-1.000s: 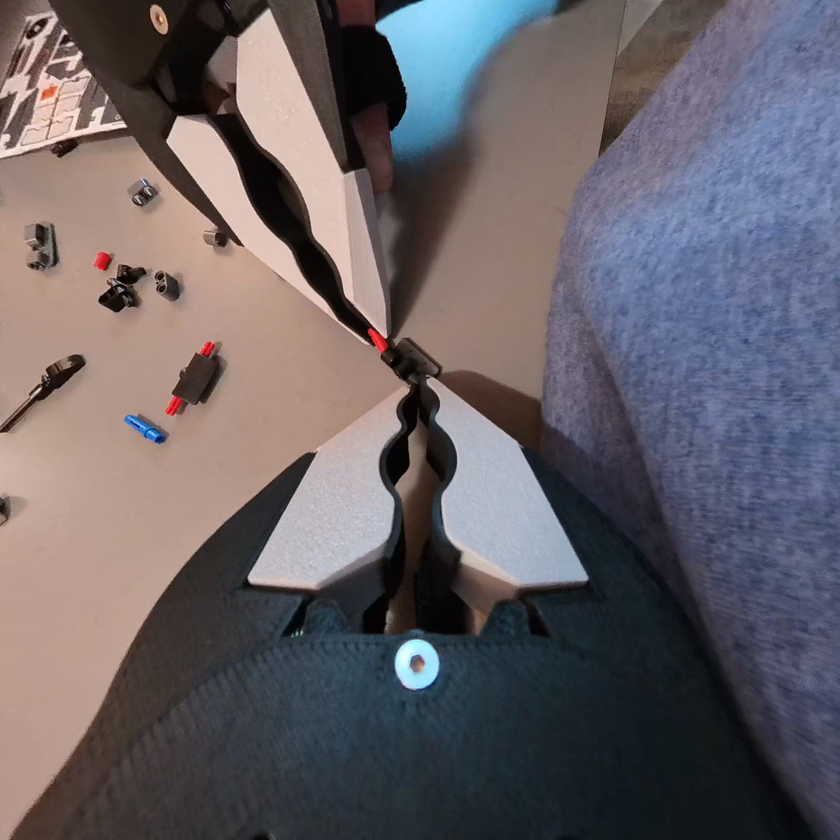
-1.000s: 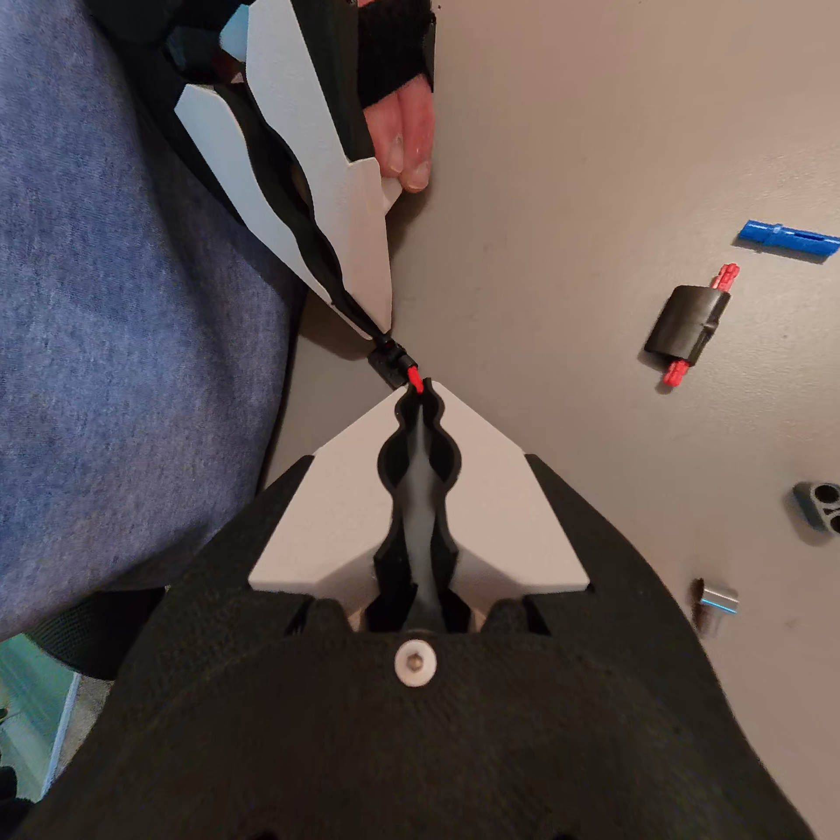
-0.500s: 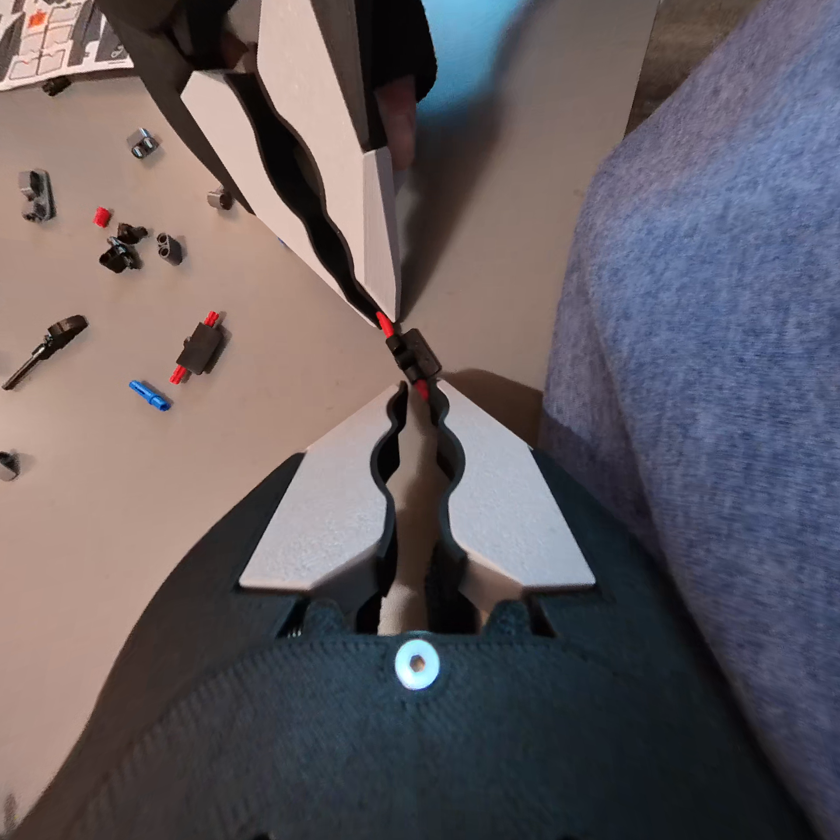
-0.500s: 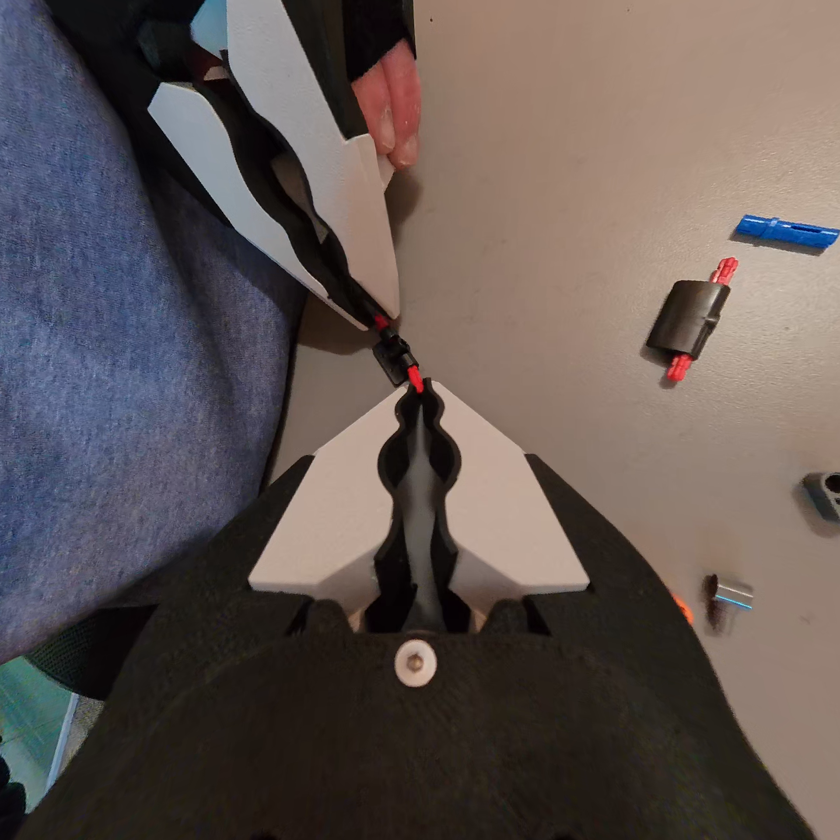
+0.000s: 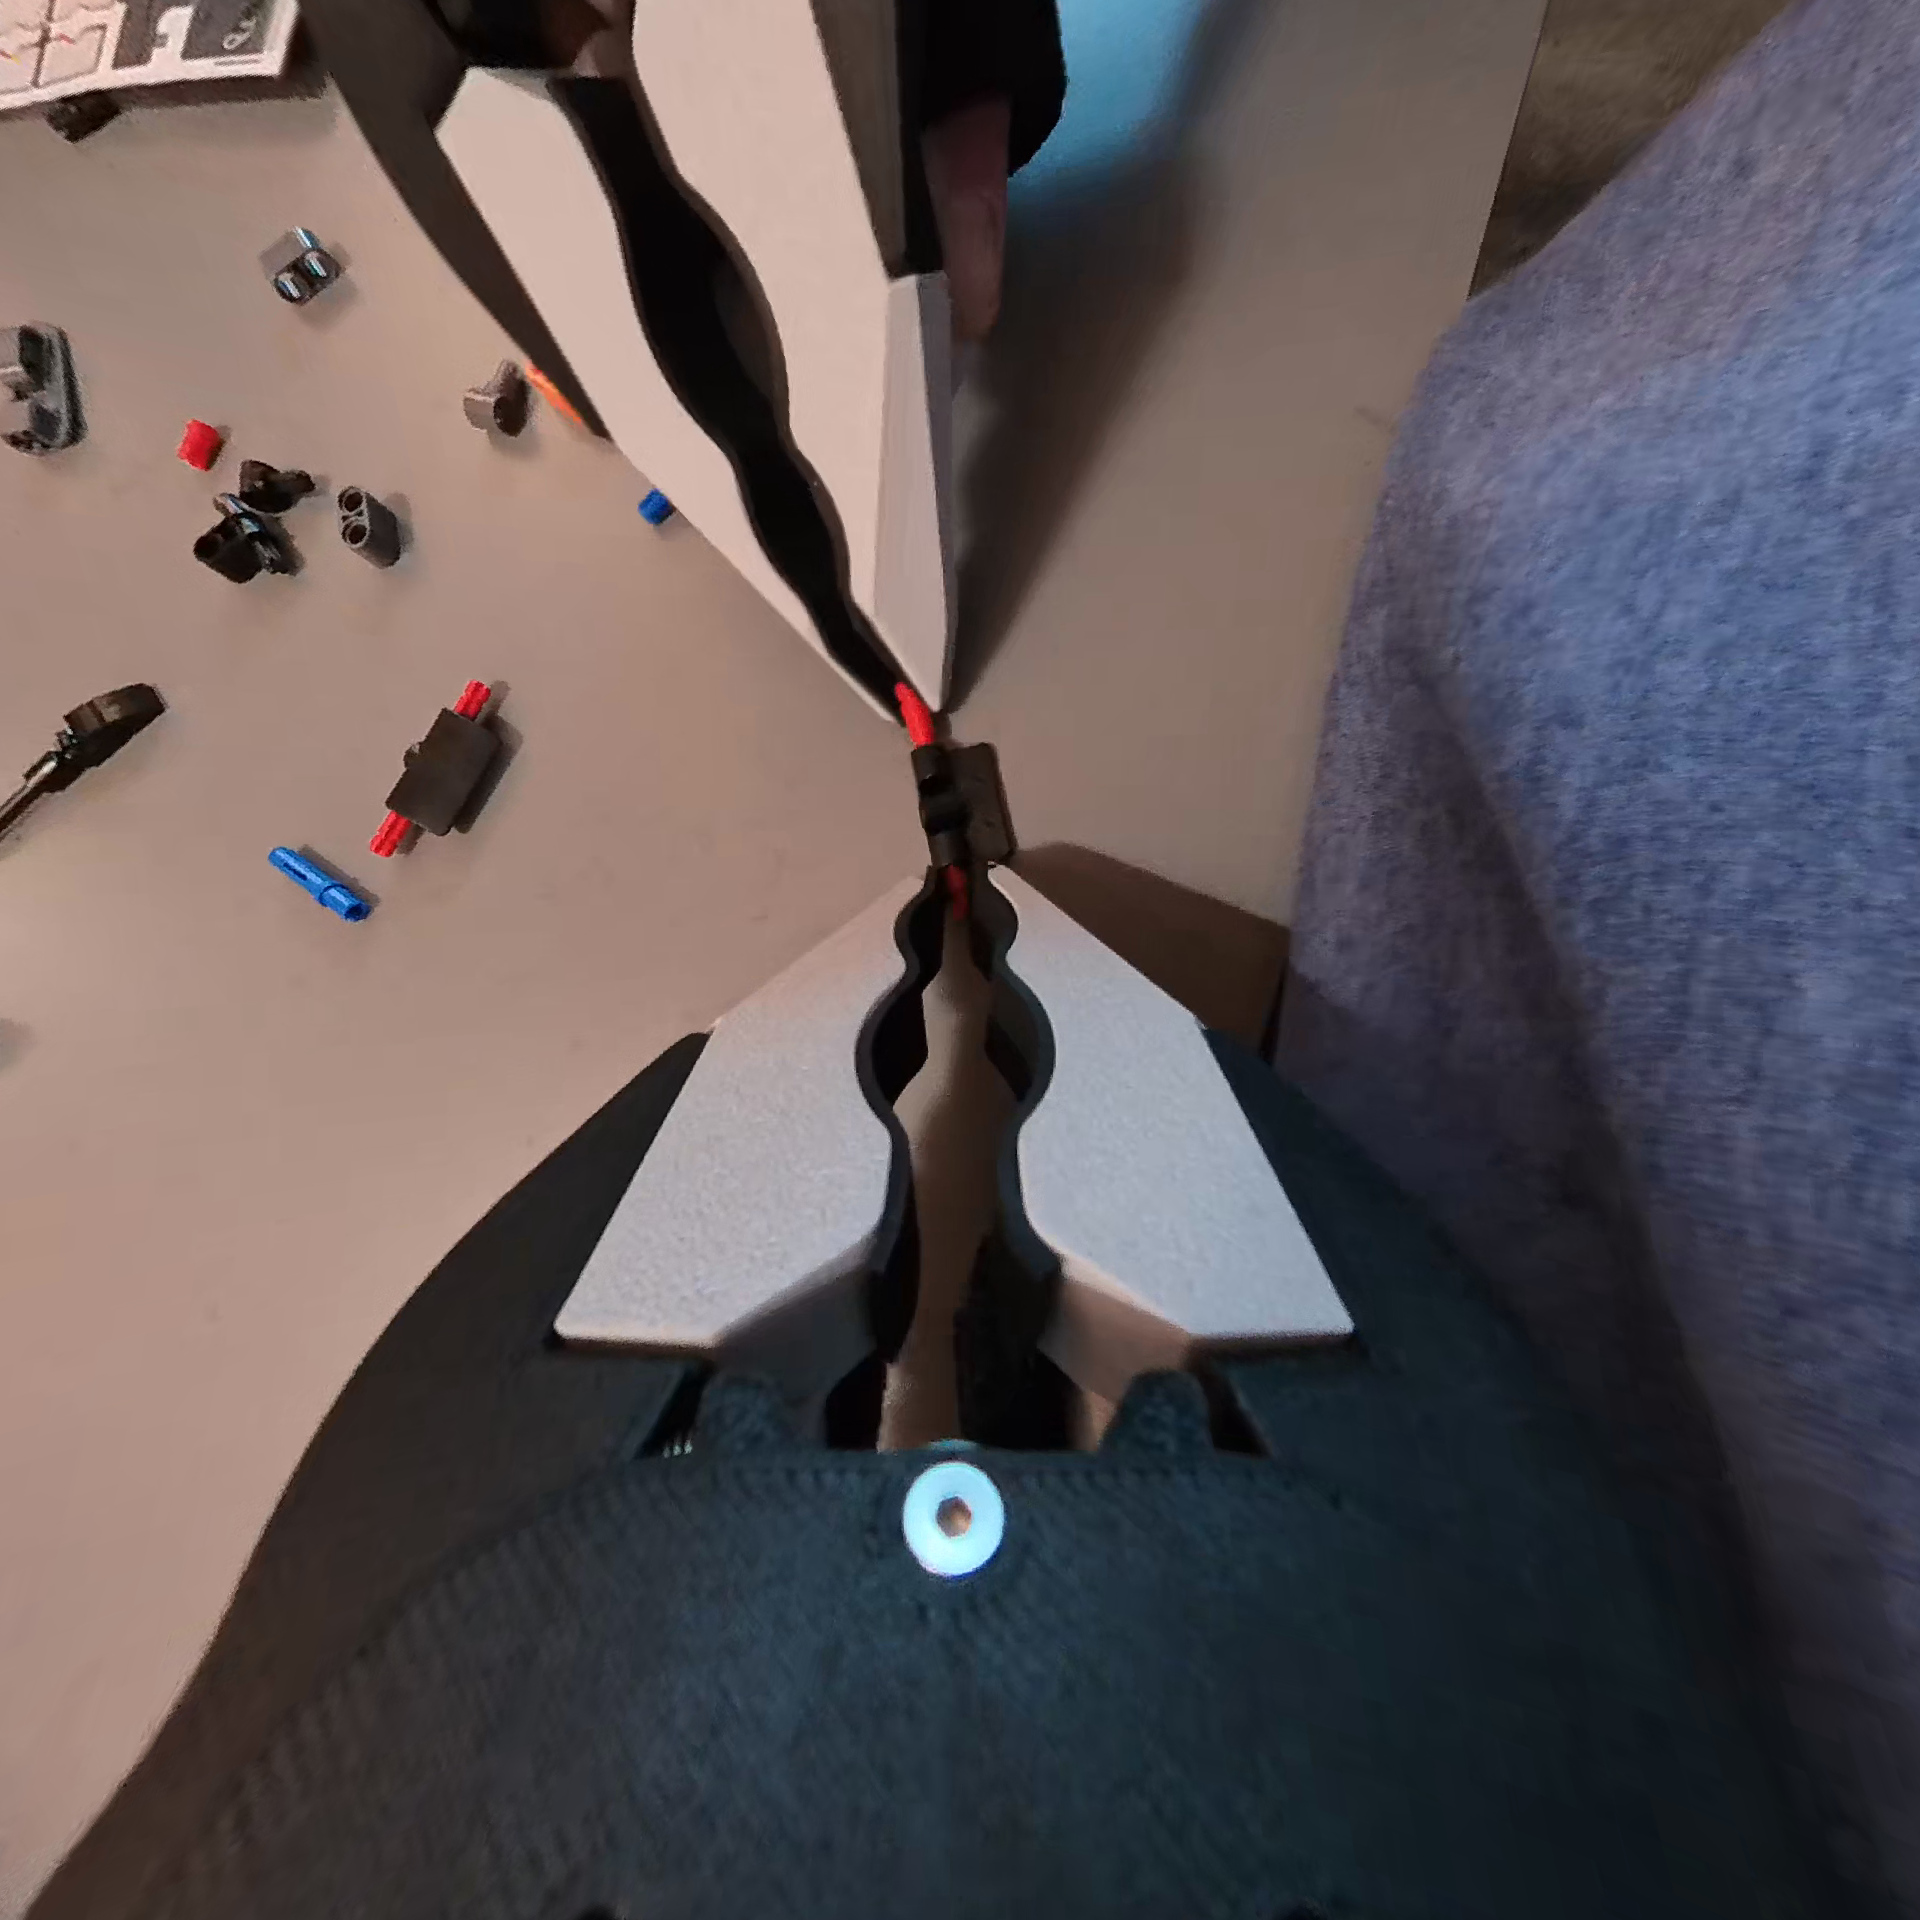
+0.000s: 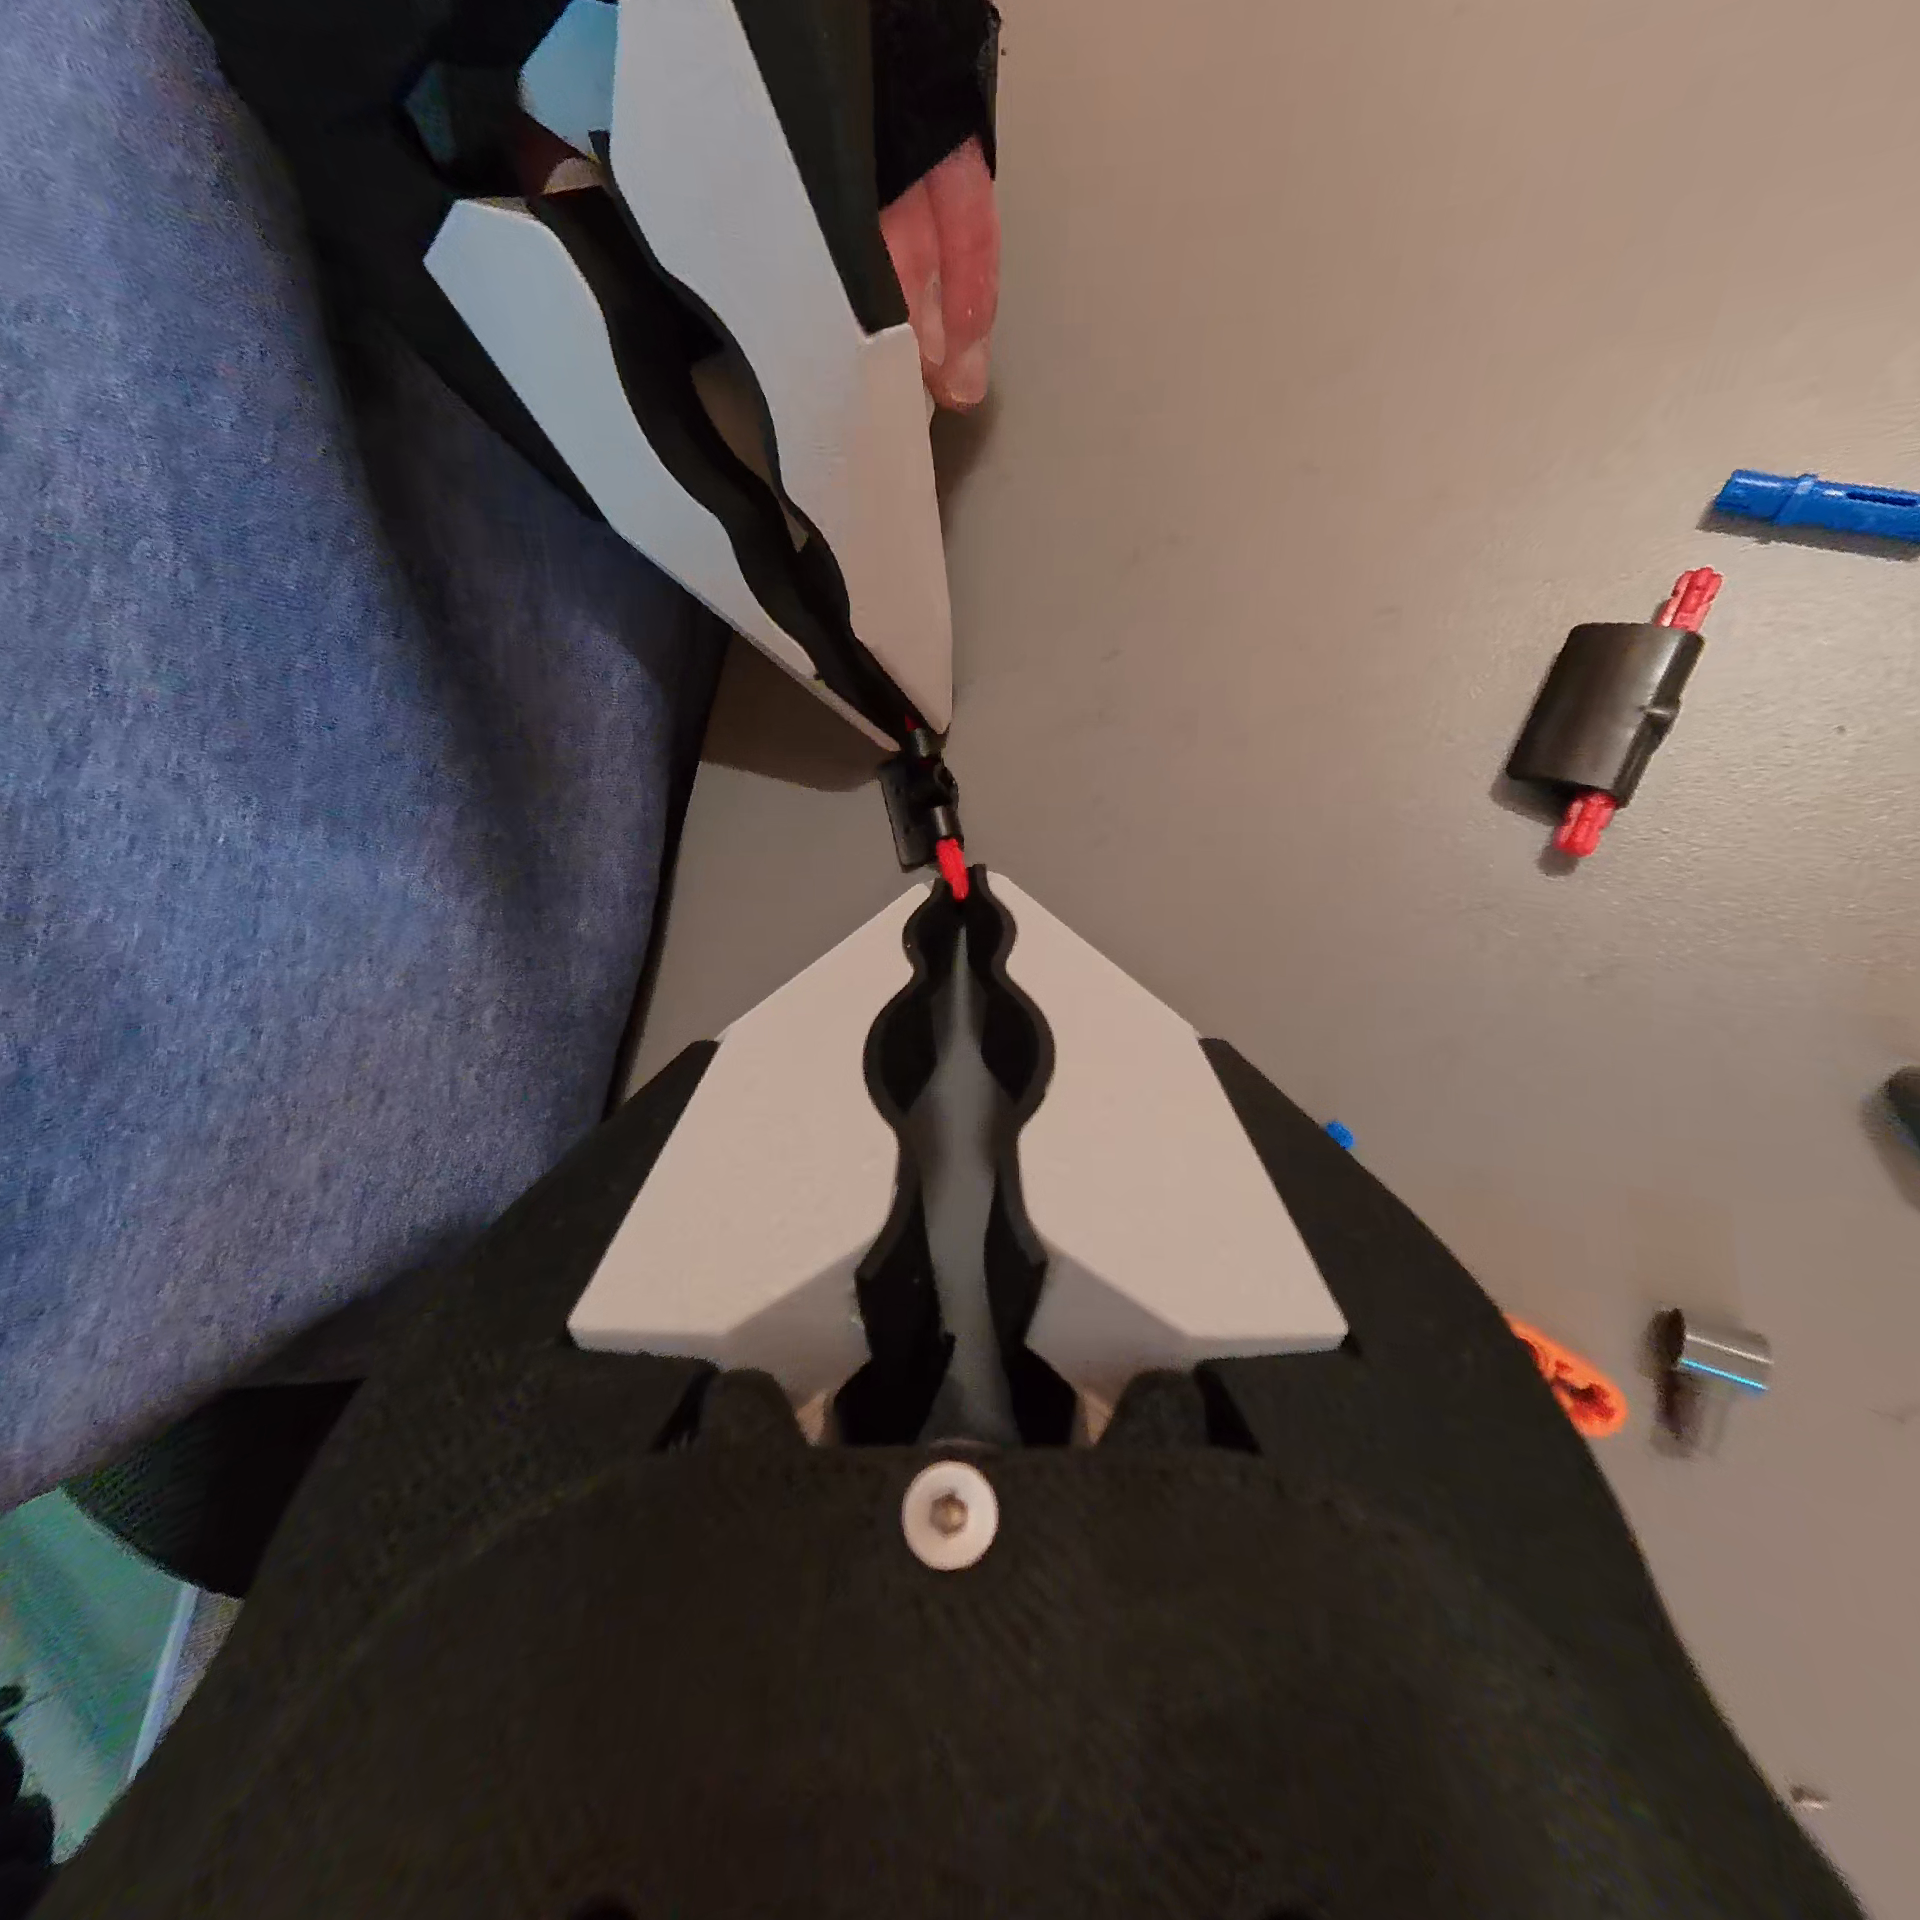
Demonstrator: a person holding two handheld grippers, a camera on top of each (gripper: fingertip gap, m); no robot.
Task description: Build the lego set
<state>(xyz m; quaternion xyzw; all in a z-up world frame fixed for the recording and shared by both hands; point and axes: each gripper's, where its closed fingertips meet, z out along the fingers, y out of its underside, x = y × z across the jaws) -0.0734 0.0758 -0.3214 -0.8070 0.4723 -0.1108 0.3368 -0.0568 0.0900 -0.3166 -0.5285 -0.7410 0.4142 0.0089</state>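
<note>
Black connector (image 5: 961,800) on red axle (image 5: 916,715), blue pin (image 5: 318,883), beige table (image 5: 208,1143), mottled blue-grey fabric (image 5: 1662,831).

The left gripper (image 5: 956,899) has its grey fingers (image 5: 821,1122) pinched on one red end of a thin red axle (image 5: 916,713) that runs through a small black plastic connector (image 5: 966,800). The right gripper (image 5: 920,701) reaches in from above and grips the axle's other end. Both hover over the pale grey counter (image 5: 582,1018) near its edge, beside blue-grey fabric (image 5: 1621,831). To the left lie a black block on a red axle (image 5: 445,769), a blue pin (image 5: 317,883) and scattered black pieces (image 5: 244,525).
</note>
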